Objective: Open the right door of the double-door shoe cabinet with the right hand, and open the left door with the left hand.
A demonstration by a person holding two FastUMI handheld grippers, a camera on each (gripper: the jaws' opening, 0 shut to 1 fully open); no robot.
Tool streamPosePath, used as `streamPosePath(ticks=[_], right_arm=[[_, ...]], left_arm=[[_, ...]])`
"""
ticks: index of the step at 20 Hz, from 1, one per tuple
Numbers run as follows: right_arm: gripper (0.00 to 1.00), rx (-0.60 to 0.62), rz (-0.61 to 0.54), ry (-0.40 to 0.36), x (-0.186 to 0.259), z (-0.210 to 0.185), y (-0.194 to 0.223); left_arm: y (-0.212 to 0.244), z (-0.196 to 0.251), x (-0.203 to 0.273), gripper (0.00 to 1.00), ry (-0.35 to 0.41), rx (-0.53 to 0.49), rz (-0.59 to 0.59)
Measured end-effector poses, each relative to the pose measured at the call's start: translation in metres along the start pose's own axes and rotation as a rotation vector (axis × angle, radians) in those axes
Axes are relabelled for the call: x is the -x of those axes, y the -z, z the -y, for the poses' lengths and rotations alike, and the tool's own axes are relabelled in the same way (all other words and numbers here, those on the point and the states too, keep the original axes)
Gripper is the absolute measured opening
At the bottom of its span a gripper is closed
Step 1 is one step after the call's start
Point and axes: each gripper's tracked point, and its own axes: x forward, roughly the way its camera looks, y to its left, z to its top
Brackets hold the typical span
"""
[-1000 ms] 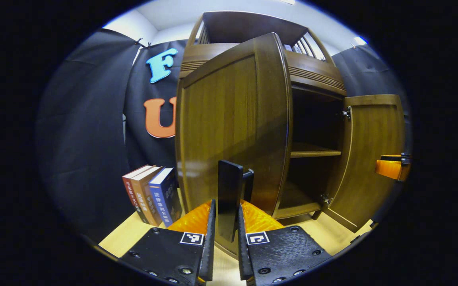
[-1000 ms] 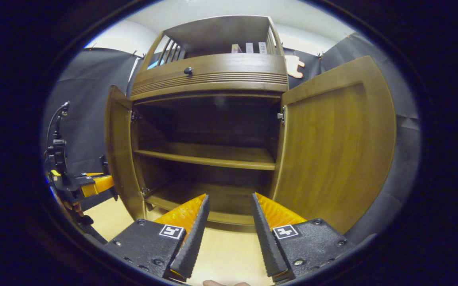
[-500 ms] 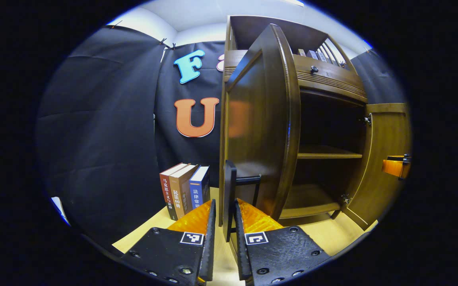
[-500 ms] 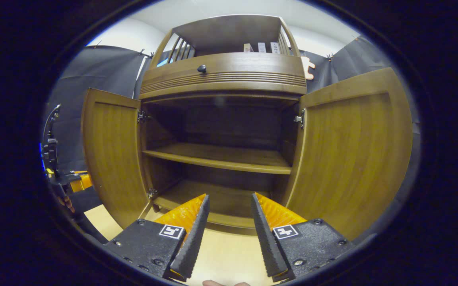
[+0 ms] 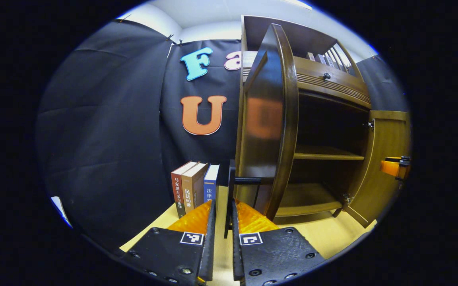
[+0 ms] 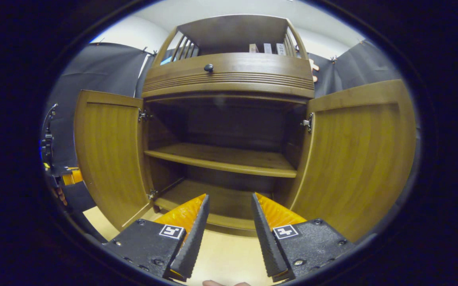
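Observation:
The wooden shoe cabinet (image 6: 229,75) has both doors swung out. In the left gripper view the left door (image 5: 266,127) appears almost edge-on, and my left gripper (image 5: 223,204) is shut on its black bar handle (image 5: 231,178). The right door (image 5: 388,159) hangs open at the far right, with my right gripper (image 5: 394,167) beside it. In the right gripper view my right gripper (image 6: 229,196) is open and holds nothing, low in front of the cabinet's open inside. The left door (image 6: 109,155) and right door (image 6: 356,159) flank the opening. My left gripper (image 6: 70,176) peeks out past the left door's edge.
Inside are a middle shelf (image 6: 225,159) and a bottom board (image 6: 197,194), both bare. A drawer with a dark knob (image 6: 209,68) runs above the doors. Three books (image 5: 193,190) stand on the light wooden floor (image 5: 332,238) left of the cabinet, against the black cloth wall.
The left door has swung farther out with my left gripper still on its handle. In the right gripper view both doors now stand wider; the right gripper stays open.

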Motion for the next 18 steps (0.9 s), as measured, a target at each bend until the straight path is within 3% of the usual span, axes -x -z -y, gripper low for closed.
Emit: streamPosePath(ticks=[9,12,14,17,18], right_arm=[[0.68,0.027,-0.002,0.003,-0.006,-0.014,-0.008],[0.70,0.025,0.001,0.016,-0.008,-0.012,-0.011],[0.71,0.023,0.004,0.032,-0.006,-0.008,-0.014],[0.81,0.019,0.016,0.062,-0.006,0.000,-0.018],[0.85,0.016,0.021,0.068,-0.005,0.002,-0.020]], left_arm=[[0.004,-0.069,0.017,0.19,-0.119,0.059,-0.015],[-0.007,-0.086,0.032,0.18,-0.170,0.019,0.002],[-0.021,-0.081,0.044,0.18,-0.171,0.003,0.033],[-0.035,-0.049,0.050,0.18,-0.151,-0.028,0.087],[-0.038,-0.037,0.052,0.10,-0.145,-0.056,0.102]])
